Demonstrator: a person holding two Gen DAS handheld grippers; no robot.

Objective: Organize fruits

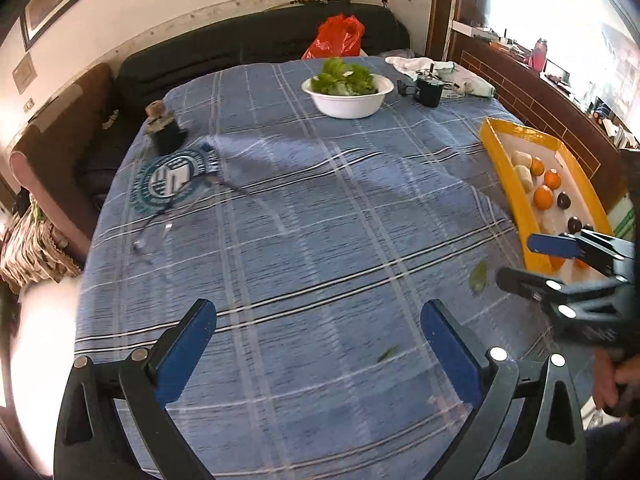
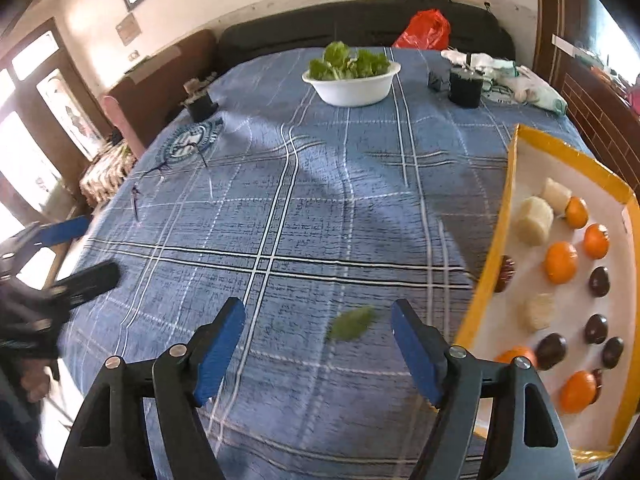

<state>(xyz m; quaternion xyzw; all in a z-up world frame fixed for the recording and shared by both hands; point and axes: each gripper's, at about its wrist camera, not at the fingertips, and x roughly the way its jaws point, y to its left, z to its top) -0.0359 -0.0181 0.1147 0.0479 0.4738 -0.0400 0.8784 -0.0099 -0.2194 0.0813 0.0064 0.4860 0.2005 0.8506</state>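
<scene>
Blue plaid cloth covers the whole table, with a dark sofa behind it and a red bag lying on the sofa. At the far end you have a white bowl heaped with lettuce, a black cup to its right, and a second small dark pot out on the left side. Glasses lie on the cloth near a round printed crest.

Your fruit sits in the yellow tray at the table's right edge. Inside it you can see oranges, dark round fruits and pale, fuzzy-looking chunks, spread loosely over the white floor of the tray and not sorted by kind.

Your right gripper hangs over the cloth with its jaws spread wide and nothing between them. The tray lies just to its right, its near yellow wall close beside the right blue pad. One loose green leaf rests on the cloth just ahead of the gap between the pads.

Your left gripper is likewise wide open and holds nothing. It hovers over bare cloth nearer the table's middle, well apart from the tray, which from its view lies far off to the right with the right gripper reaching in at the tray's near end. A small green scrap lies on the cloth between its pads.
</scene>
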